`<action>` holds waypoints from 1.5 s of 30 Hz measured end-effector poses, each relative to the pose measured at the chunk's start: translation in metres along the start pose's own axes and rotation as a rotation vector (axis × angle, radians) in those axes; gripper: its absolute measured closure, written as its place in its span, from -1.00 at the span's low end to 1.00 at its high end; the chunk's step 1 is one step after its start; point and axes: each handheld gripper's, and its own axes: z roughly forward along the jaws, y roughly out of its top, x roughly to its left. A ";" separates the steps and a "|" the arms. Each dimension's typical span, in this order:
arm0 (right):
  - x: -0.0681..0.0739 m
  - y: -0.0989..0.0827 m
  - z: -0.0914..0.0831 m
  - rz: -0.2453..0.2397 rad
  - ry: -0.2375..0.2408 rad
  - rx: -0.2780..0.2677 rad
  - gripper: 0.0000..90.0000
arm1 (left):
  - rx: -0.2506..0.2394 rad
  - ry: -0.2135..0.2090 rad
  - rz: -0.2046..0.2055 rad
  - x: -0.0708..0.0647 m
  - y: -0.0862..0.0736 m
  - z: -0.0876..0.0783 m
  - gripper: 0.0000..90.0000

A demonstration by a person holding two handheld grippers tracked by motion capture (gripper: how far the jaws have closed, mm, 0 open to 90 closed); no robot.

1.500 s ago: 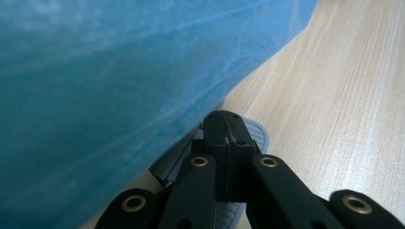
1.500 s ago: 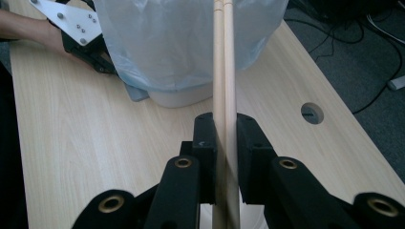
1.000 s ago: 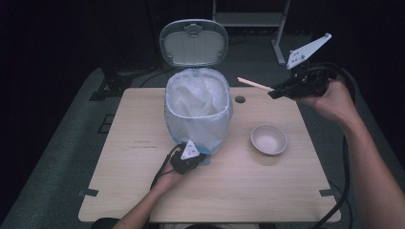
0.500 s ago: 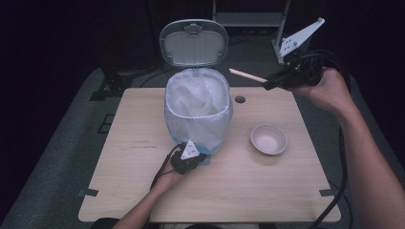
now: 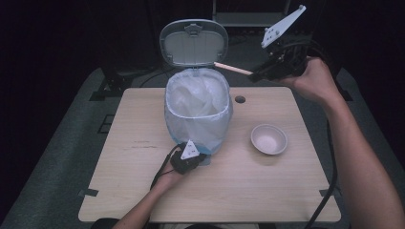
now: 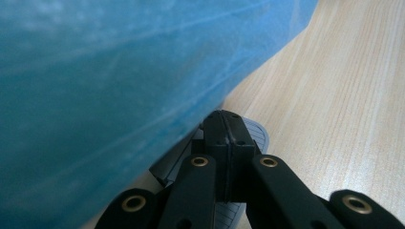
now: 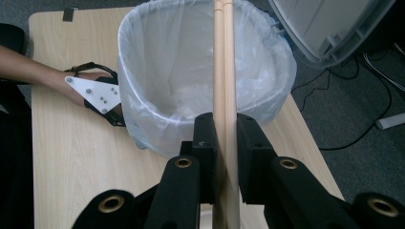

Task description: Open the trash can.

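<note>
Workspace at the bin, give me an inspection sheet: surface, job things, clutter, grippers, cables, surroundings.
Surface: wooden table, round hole near the far edge.
Job's things: chopsticks, a pair, held over the bin; bin lined with a clear bag, lid up, pedal at its base.
Clutter: small empty bowl to the right of the bin.
Grippers: left gripper shut, jaws on the pedal; right gripper shut on the chopsticks, raised behind the table.
Cables: one trails from each gripper; more lie on the floor behind the table.
Surroundings: grey floor, dark background, shelf legs behind the bin.
</note>
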 end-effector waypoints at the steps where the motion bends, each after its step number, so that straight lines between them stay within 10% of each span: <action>1: 0.000 0.003 0.001 -0.008 0.002 -0.002 0.76 | 0.000 0.000 0.000 0.000 0.000 0.000 1.00; 45: -0.004 0.070 0.049 -0.046 0.069 0.016 0.76 | 0.006 0.007 0.017 0.000 0.000 0.000 1.00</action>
